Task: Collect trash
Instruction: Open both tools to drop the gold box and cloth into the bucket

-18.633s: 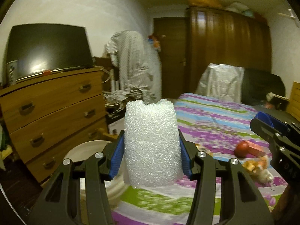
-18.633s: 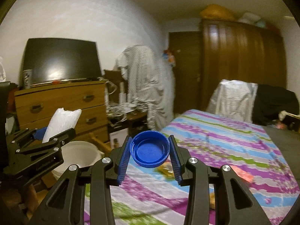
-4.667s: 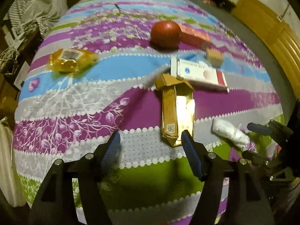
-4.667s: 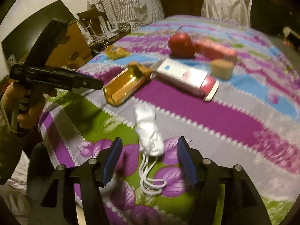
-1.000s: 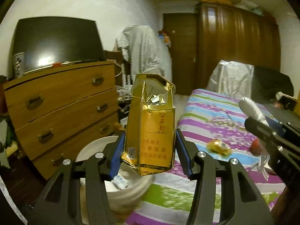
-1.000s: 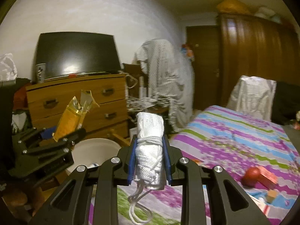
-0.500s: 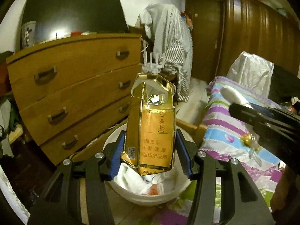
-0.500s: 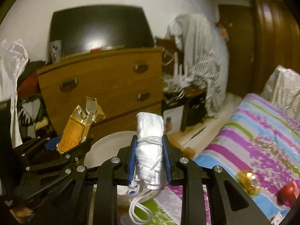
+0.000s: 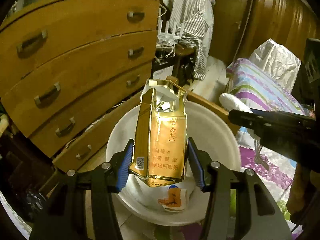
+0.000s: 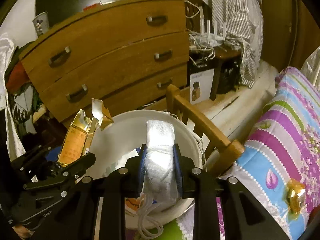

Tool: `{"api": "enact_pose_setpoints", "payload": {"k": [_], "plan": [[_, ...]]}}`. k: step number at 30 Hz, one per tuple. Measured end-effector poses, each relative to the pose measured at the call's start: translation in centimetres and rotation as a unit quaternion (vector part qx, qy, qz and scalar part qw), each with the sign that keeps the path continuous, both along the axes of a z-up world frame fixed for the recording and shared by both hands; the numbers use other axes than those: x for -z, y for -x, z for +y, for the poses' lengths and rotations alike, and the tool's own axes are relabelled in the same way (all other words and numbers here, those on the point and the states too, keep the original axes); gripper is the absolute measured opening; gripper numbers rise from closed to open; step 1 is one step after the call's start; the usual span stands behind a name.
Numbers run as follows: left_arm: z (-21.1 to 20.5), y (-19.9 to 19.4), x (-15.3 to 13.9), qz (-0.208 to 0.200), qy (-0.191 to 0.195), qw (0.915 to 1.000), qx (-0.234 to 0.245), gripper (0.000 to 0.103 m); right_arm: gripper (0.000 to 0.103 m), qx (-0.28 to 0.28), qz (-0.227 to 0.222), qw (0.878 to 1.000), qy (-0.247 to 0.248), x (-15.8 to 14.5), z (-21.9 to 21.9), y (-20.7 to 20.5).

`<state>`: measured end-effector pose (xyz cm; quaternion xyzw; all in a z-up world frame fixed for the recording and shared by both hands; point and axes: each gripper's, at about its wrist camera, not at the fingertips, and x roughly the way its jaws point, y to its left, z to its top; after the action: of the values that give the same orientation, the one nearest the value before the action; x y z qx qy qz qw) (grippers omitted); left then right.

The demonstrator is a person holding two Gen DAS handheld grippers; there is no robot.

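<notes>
A torn gold carton (image 9: 163,134) stands upright between the blue pads of my left gripper (image 9: 159,166), which is shut on it above the white bucket (image 9: 218,132). Crumpled wrappers (image 9: 174,199) lie in the bucket's bottom. In the right wrist view my right gripper (image 10: 160,168) is shut on a rolled white mask (image 10: 160,148) whose strings (image 10: 148,220) dangle, also over the bucket (image 10: 120,128). The carton (image 10: 77,140) and left gripper show at the left there; the mask's tip (image 9: 232,103) shows at the right in the left wrist view.
A wooden chest of drawers (image 9: 76,64) stands right behind the bucket. A wooden bed rail (image 10: 202,122) runs beside the bucket, with the striped bedspread (image 10: 284,132) at the right and a gold wrapper (image 10: 295,197) on it. A stool with cables and striped cloth (image 10: 226,40) lies beyond.
Both grippers have swung left from the bed and tilted down, closing in over the white bucket. The carton and the mask stay gripped.
</notes>
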<state>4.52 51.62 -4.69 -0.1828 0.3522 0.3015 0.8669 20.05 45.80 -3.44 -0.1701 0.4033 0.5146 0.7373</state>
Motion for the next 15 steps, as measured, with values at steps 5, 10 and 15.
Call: {"api": "enact_pose_setpoints", "payload": {"k": [5, 10, 15], "plan": [[0.8, -0.2, 1.3, 0.009, 0.008, 0.9999, -0.001, 0.050, 0.027, -0.001, 0.002, 1.000, 0.005, 1.3, 0.9, -0.3], [1.2, -0.5, 1.9, 0.011, 0.012, 0.9999, 0.000, 0.050, 0.027, -0.001, 0.003, 1.000, 0.007, 2.0, 0.8, -0.7], [1.3, -0.6, 2.0, 0.011, 0.012, 0.9999, 0.000, 0.050, 0.027, 0.000, 0.005, 1.000, 0.009, 2.2, 0.9, -0.9]]}}
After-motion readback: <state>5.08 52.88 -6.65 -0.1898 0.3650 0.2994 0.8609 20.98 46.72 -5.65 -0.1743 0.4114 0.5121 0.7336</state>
